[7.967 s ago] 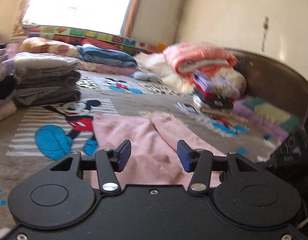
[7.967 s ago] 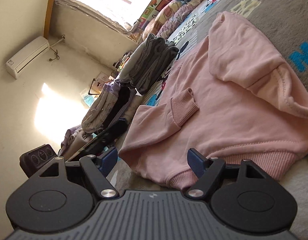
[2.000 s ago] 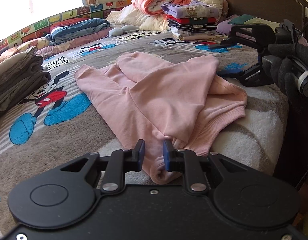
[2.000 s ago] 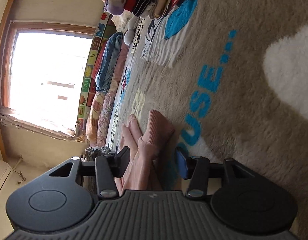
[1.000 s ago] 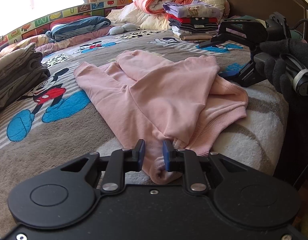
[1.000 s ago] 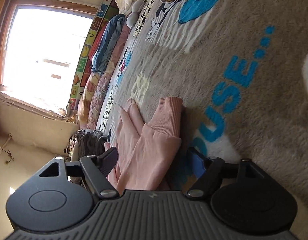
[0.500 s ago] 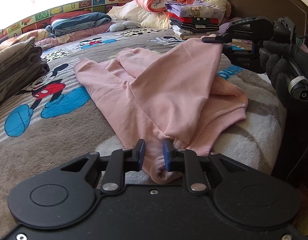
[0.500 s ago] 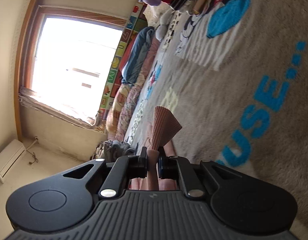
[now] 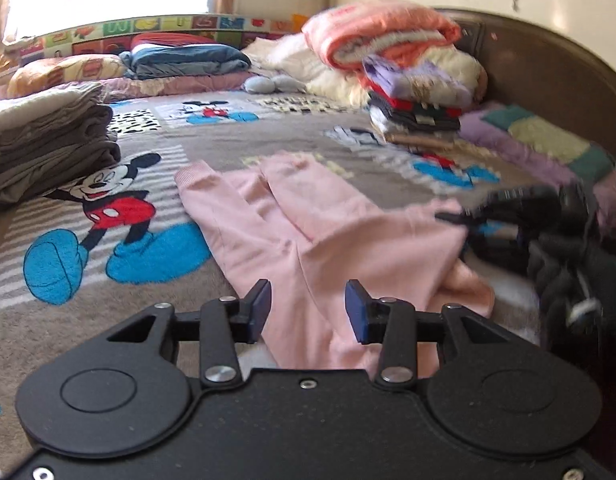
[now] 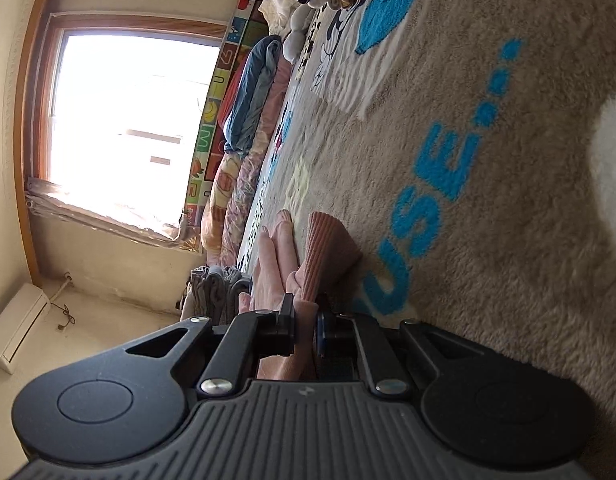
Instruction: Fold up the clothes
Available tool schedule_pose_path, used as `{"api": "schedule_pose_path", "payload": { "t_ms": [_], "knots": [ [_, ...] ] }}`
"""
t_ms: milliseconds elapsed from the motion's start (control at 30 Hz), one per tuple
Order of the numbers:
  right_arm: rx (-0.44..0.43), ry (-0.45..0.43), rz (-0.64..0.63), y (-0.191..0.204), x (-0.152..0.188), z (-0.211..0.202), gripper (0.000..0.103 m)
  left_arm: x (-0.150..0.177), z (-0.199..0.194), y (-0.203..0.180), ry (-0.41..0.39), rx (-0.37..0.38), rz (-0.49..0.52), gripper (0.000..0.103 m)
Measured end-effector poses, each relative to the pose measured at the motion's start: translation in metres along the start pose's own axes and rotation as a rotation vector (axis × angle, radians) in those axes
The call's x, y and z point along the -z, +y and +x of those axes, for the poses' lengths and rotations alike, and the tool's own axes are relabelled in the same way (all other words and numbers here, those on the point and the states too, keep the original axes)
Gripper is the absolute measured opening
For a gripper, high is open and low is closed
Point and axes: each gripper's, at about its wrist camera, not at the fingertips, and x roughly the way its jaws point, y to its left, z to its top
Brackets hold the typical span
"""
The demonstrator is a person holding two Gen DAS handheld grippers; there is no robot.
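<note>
Across the bed point(image 9: 235, 148) the pink sweatshirt point(image 9: 308, 232) ran lengthwise toward the headboard. Our right gripper point(image 10: 305, 326) pinched its sleeve point(image 10: 328, 252); our left gripper point(image 9: 307, 310), fingers just spreading and gripping nothing, hovered over the near hem.

L gripper point(image 9: 307, 307): jaws have just been opening, now apart w/ blue pads clear of the cloth seen between them, bottom centre of frame. R gripper point(image 10: 305, 330): jaws pinched tight on pink sleeve point(image 10: 308, 280), rolled sideways; also blurred at right edge of left-wrist view, in gloved hand point(image 9: 564, 272).
</note>
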Motion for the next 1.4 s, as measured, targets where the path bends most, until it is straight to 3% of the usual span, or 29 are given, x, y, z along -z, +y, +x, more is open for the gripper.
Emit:
{"api": "schedule_pose_path", "payload": {
  "t_ms": [100, 167, 367, 567, 667, 733, 1033, 1167, 1267, 1400],
  "knots": [
    [-0.006, 0.001, -0.030, 0.001, 0.003, 0.000, 0.012, -0.031, 0.016, 0.012, -0.041, -0.050, -0.100, 0.039],
    [-0.005, 0.004, -0.045, 0.002, 0.004, 0.000, 0.011, -0.056, 0.039, 0.018, -0.026, -0.108, -0.122, 0.039],
    [-0.011, 0.019, -0.071, 0.003, 0.004, 0.002, 0.011, -0.104, 0.135, 0.019, 0.159, -0.297, -0.049, 0.038],
    [-0.026, 0.038, -0.079, 0.004, 0.000, 0.007, 0.011, -0.107, 0.196, 0.039, 0.295, -0.392, -0.133, 0.033],
    [-0.033, 0.049, -0.085, 0.005, -0.001, 0.007, 0.011, -0.106, 0.206, 0.044, 0.316, -0.436, -0.176, 0.023],
    [-0.039, 0.058, -0.090, 0.005, -0.002, 0.008, 0.012, -0.107, 0.209, 0.040, 0.315, -0.468, -0.155, 0.010],
    [-0.085, 0.055, -0.118, 0.013, -0.007, 0.003, 0.015, -0.121, 0.191, 0.019, 0.226, -0.490, -0.133, 0.004],
    [-0.125, 0.038, -0.114, 0.018, -0.012, -0.010, 0.015, -0.115, 0.205, 0.016, 0.260, -0.488, -0.109, 0.004],
    [-0.135, 0.041, -0.091, 0.014, -0.013, -0.015, 0.015, -0.102, 0.219, 0.020, 0.292, -0.447, -0.104, 0.004],
    [-0.102, 0.044, -0.075, 0.005, -0.014, -0.012, 0.015, -0.103, 0.195, 0.032, 0.225, -0.352, -0.171, 0.011]
  ]
}}
